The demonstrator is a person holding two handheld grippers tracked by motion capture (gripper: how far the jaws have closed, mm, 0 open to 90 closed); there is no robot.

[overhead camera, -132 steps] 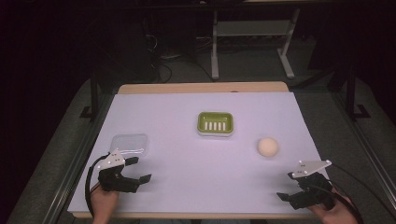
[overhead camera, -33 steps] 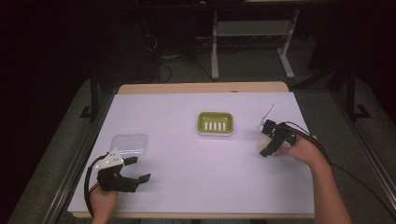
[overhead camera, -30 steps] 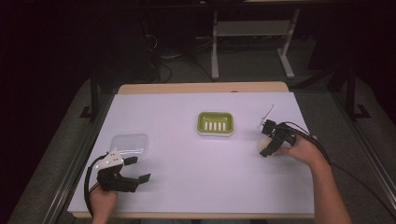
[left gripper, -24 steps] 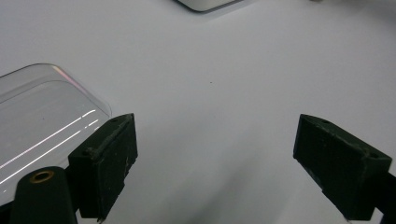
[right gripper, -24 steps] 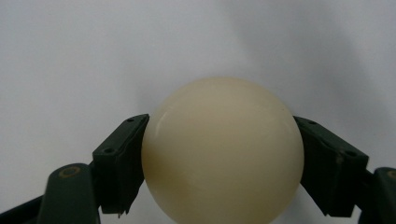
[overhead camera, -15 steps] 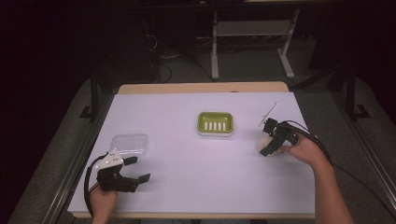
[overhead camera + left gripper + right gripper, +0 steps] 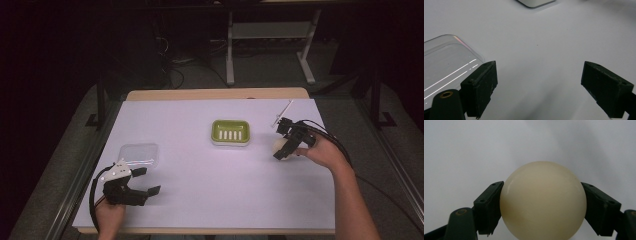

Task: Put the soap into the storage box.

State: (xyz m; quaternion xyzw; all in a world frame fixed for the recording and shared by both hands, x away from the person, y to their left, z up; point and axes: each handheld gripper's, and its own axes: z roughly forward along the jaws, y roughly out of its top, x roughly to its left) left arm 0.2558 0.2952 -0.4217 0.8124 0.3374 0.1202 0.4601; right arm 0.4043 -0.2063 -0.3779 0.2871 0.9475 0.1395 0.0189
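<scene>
The right gripper [image 7: 281, 151] is clamping a cream-coloured soap bar [image 7: 543, 200], a smooth rounded lump, with one jaw pressing on each flank and the jaws standing about half closed around it. In the high view the soap [image 7: 280, 147] is sitting at the right side of the bench [image 7: 200, 200], just right of the green soap dish [image 7: 230, 132] and apart from it; whether it is clear of the surface or only just above it is hard to tell from here. The left gripper [image 7: 142, 181] is resting near the front left corner with its jaws spread wide and nothing between them, and the clear plastic lid [image 7: 444, 67] is lying just beside its left jaw.

The likely job is setting the soap into the dish, and the grip is the weak point. The soap is round and glossy (almost egg-like), and the flat pads are meeting it on a small patch at each side, so it could squirt out forward or roll within the jaws if the hand is tilting or swinging quickly. A drop from any height could send it rolling across the bench, perhaps off the right edge. Coming in too low could knock the dish's rim and shove the dish away. Squeezing harder may only push the soap out.
</scene>
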